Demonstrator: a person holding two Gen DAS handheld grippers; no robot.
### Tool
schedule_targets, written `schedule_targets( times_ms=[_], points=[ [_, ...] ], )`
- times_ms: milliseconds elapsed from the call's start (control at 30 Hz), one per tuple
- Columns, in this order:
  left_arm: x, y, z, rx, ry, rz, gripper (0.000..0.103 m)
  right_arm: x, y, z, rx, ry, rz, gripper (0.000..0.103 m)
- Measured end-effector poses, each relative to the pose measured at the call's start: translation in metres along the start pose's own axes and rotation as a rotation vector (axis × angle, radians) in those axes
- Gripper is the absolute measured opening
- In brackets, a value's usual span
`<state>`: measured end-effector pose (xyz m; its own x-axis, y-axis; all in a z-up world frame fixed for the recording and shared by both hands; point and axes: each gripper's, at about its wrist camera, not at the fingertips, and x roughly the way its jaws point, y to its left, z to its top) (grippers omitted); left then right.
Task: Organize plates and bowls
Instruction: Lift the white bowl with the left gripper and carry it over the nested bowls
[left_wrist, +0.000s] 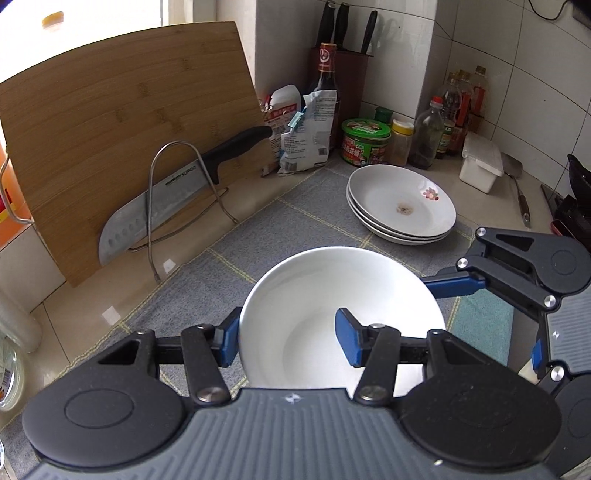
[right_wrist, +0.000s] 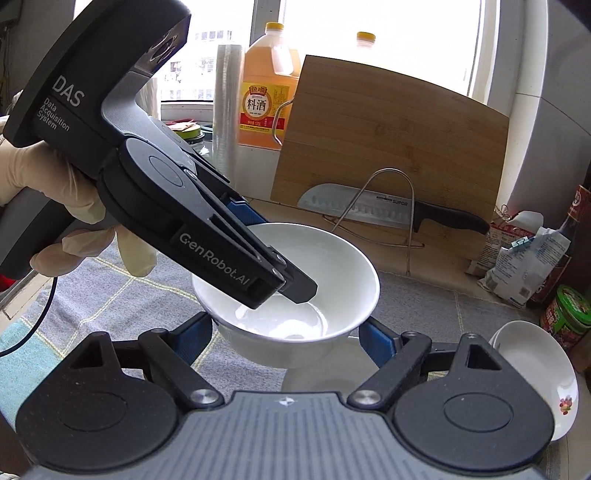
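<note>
The bowl (left_wrist: 341, 317) sits over the mat (left_wrist: 258, 236) on the tabletop (left_wrist: 110, 295), plate stack (left_wrist: 400, 203) just behind it, cutting board (left_wrist: 122, 122) leaning back left.

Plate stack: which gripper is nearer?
Right. The right gripper, holding the bowl from its far side, sits just in front of the plate stack; the left gripper grips the rim farther back.

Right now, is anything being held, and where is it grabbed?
Yes, the white bowl. The left gripper pinches its rim, one finger inside and one outside. The right gripper straddles its base.
</note>
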<state>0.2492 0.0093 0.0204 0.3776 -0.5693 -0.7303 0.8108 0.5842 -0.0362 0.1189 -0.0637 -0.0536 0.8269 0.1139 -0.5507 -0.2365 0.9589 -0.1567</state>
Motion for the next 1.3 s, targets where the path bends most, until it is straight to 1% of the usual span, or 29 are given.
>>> schedule_targets(
  times_ms=[267,567,900,1300],
  points=[
    [0.016,-0.02,0.013,0.047,0.007,-0.046,0.052,-0.011,-0.019,-0.014,0.04,0.012,-0.048,0.089],
    [0.03,-0.034,0.017,0.074,0.023,-0.085,0.052,-0.016,-0.031,-0.027,0.07,0.031,-0.075,0.089],
    [0.045,-0.042,0.011,0.083,0.054,-0.102,0.052,-0.01,-0.036,-0.04,0.102,0.075,-0.071,0.09],
    [0.051,-0.044,0.005,0.079,0.073,-0.104,0.052,-0.002,-0.039,-0.047,0.126,0.098,-0.045,0.09]
  ],
)
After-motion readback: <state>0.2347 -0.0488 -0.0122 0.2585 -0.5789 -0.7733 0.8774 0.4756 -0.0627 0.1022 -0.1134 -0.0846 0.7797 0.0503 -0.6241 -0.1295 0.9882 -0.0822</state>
